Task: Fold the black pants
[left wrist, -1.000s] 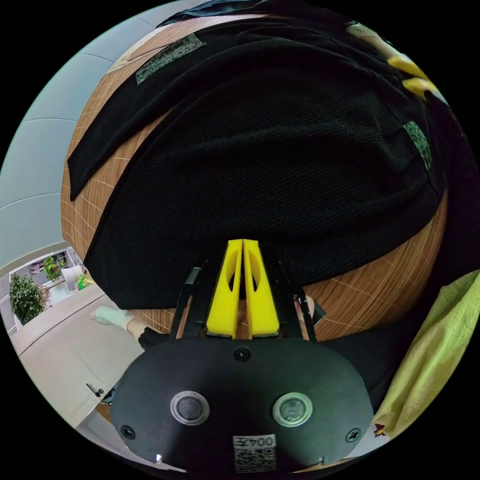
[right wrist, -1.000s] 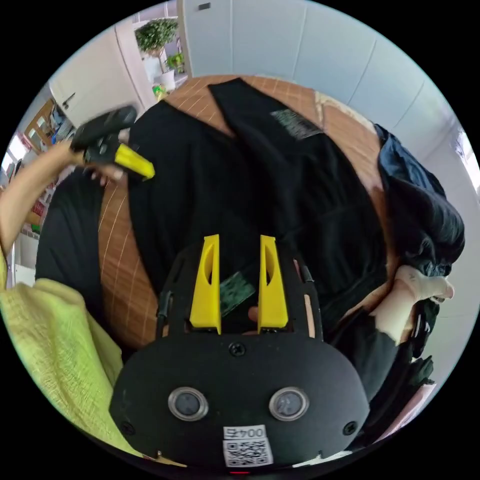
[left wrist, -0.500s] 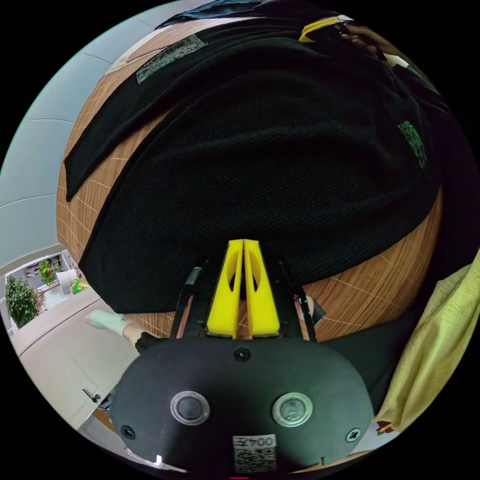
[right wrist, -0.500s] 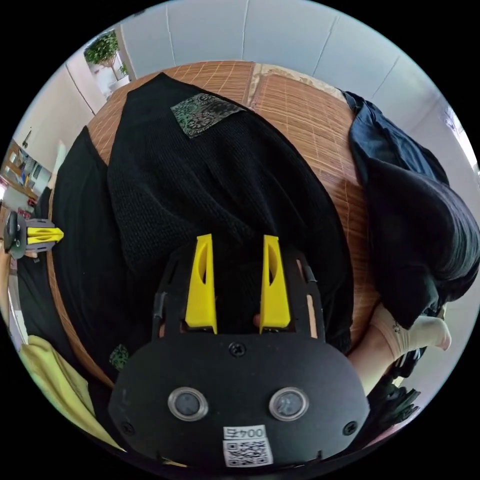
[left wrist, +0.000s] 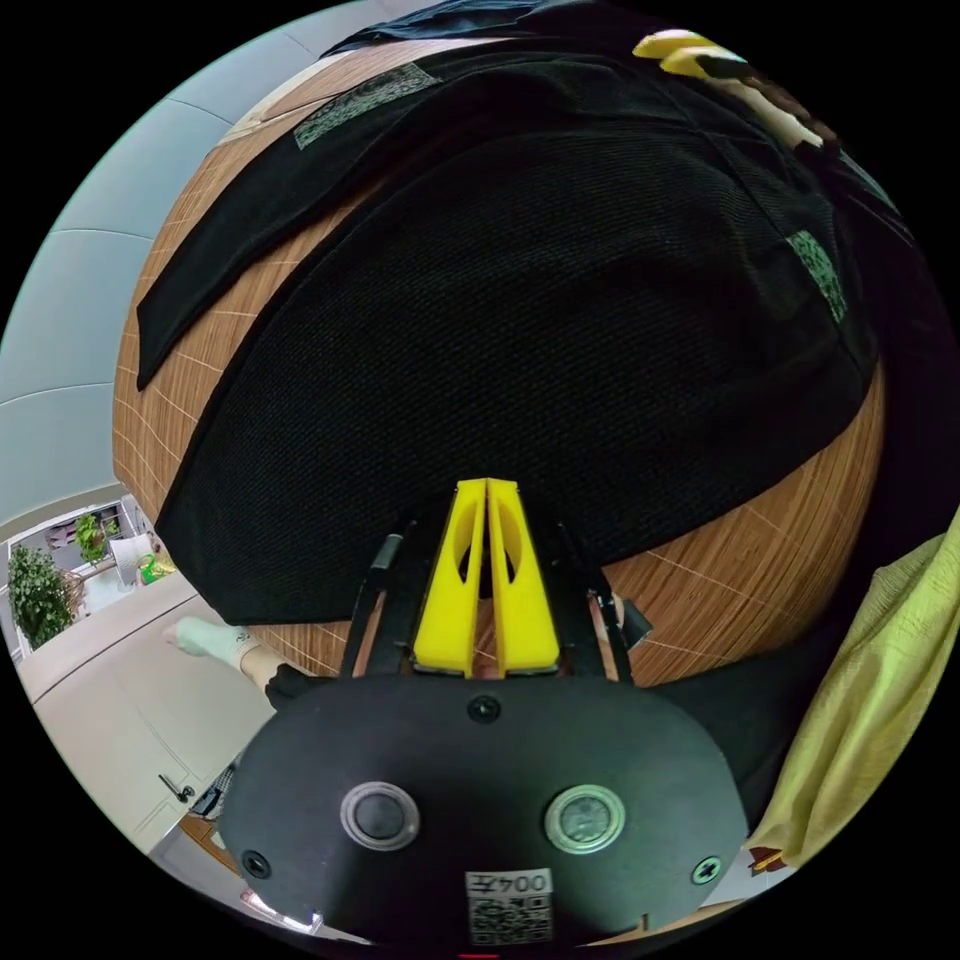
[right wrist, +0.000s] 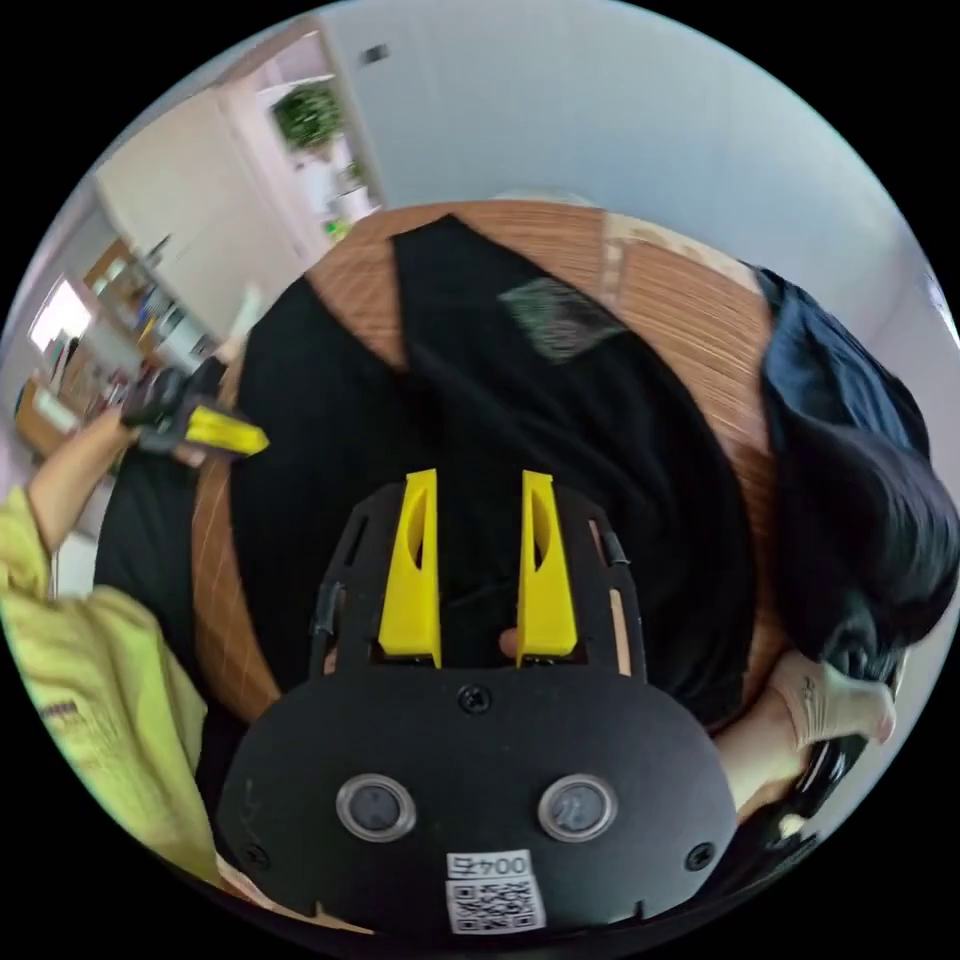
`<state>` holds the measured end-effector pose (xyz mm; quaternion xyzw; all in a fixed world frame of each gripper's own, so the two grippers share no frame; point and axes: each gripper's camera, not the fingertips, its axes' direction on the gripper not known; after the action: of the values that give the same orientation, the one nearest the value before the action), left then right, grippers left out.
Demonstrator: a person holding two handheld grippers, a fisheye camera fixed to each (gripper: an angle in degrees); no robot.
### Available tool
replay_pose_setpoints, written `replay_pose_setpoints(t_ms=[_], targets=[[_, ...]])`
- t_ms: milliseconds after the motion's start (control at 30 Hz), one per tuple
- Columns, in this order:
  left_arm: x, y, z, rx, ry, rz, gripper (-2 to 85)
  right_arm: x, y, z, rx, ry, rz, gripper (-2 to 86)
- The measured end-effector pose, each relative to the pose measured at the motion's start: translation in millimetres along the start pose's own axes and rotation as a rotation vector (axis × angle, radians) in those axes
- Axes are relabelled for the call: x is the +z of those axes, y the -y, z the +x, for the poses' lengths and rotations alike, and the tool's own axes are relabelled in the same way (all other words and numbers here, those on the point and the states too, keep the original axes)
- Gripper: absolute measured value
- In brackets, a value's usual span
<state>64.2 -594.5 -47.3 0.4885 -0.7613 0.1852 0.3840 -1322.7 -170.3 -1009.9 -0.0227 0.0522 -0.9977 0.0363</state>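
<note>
Black knit fabric with a fine ribbed texture is covering most of the woven bamboo mat (left wrist: pixel 780 560): the black pants (left wrist: pixel 540 330) are lying spread flat on it, with a patterned green-grey patch (left wrist: pixel 365 90) showing on the far leg and a second small patch (left wrist: pixel 822 275) near the right edge in the left gripper view. In the right gripper view the pants (right wrist: pixel 560 420) are lying in two overlapping layers, one narrow leg running away toward the far edge of the mat (right wrist: pixel 690 310), with a patch (right wrist: pixel 555 315) on it.

The near hem is lying just inside the mat's edge, leaving a strip of bare mat in front of it. More bare mat is showing beyond the far leg and toward a dark heap of clothes (right wrist: pixel 850 480) lying at the mat's right side. A person's yellow-green sleeve (right wrist: pixel 90 640) is bordering the left side, and a socked foot (right wrist: pixel 835 700) is resting at the lower right.

The left hand-held gripper (left wrist: pixel 486 495) is sitting with its yellow jaws pressed together, tips at the hem of the pants; whether cloth is pinched between them cannot be told. It is also appearing in the right gripper view (right wrist: pixel 225 432), at the pants' left edge. The right hand-held gripper (right wrist: pixel 478 500) is hovering over the pants with its jaws apart, gripping nothing; its yellow jaws are showing at the top of the left gripper view (left wrist: pixel 690 55).
</note>
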Motion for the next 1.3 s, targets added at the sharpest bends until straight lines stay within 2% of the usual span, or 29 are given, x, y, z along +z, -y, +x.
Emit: replay_pose_setpoints(t_ms=[133, 267, 333, 967, 1200, 1300], targets=[[-6, 8, 17, 0.058, 0.051, -0.021, 0.2, 60, -10, -129, -0.378, 0.076, -0.268, 13.9], [-13, 16, 32, 0.081, 0.092, -0.047, 0.2, 107, -26, -176, -0.503, 0.106, -0.515, 13.5], [-17, 17, 38, 0.092, 0.111, -0.046, 0.2, 110, -25, -189, -0.560, 0.030, -0.473, 13.1], [-86, 13, 0, -0.076, -0.033, 0.035, 0.1, 135, -4, -224, -0.628, -0.011, -0.457, 14.1], [-124, 18, 2, 0.011, 0.005, 0.029, 0.2, 141, 1, -222, -0.636, -0.002, -0.466, 13.5], [-140, 19, -4, -0.021, -0.008, 0.027, 0.2, 142, 0, -217, -0.628, 0.014, -0.460, 13.4]])
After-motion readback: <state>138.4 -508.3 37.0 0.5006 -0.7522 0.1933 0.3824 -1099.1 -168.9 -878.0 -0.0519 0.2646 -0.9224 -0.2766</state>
